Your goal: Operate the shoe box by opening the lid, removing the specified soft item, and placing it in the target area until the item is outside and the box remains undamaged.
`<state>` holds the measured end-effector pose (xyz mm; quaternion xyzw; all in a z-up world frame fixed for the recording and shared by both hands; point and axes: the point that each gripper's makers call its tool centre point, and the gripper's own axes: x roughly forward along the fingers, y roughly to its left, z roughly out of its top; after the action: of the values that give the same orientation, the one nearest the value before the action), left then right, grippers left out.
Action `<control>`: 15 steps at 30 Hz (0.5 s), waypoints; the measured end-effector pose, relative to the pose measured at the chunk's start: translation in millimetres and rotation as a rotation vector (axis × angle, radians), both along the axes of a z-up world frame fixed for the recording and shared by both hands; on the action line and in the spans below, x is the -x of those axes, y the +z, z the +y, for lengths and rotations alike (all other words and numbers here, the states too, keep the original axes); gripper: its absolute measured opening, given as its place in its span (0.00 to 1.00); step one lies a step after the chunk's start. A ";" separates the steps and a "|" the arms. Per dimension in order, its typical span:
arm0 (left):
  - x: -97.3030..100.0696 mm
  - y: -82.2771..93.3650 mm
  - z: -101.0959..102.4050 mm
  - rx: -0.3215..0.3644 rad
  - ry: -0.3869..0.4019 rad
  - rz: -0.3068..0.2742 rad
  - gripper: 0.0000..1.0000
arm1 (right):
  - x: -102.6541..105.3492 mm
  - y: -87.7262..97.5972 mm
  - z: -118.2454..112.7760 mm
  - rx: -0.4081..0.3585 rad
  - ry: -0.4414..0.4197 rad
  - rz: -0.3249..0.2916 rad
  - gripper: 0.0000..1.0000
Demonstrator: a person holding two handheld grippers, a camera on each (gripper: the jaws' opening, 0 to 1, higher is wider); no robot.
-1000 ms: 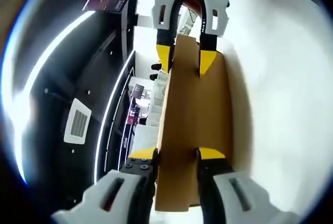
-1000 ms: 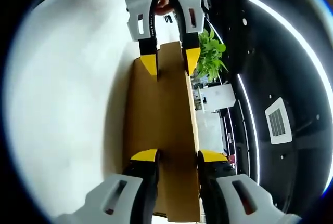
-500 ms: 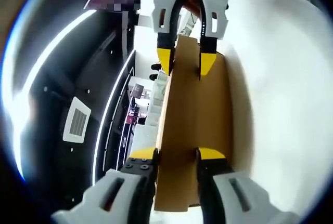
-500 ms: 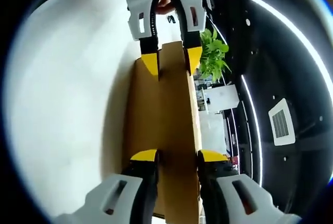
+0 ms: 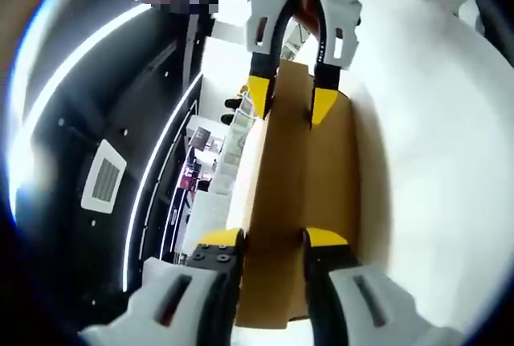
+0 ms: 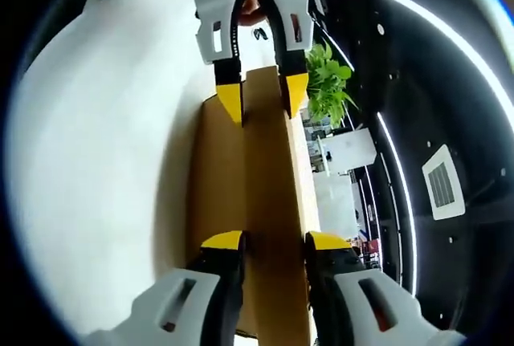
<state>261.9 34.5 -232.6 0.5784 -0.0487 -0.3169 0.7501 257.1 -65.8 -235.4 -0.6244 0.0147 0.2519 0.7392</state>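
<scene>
Left gripper: jaws clamped on one end of the brown cardboard lid, one yellow tip on each face; the right gripper faces it from the far end, also pinching the lid. Right gripper view: right gripper likewise clamped on its end of the lid, left gripper opposite. Lid held between both, beside a white surface; a green plant and dark ceiling on its other side.

green plant, ceiling vent
</scene>
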 end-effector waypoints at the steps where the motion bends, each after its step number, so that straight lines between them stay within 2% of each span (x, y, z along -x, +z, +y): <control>1: 0.1 0.8 -0.2 -0.001 -0.001 0.004 0.29 | 0.0 0.9 -0.3 0.000 0.002 0.006 0.29; 7: -1.5 5.0 -0.4 0.011 -0.008 0.046 0.29 | -1.0 4.1 -0.1 -0.010 0.008 0.027 0.29; 15: -1.8 2.7 0.0 0.001 -0.008 0.072 0.29 | -3.6 1.6 2.8 -0.016 0.011 0.059 0.30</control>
<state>263.7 34.5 -229.9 0.5661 -0.0243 -0.3406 0.7503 260.7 -62.9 -233.7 -0.6109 0.0309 0.2743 0.7420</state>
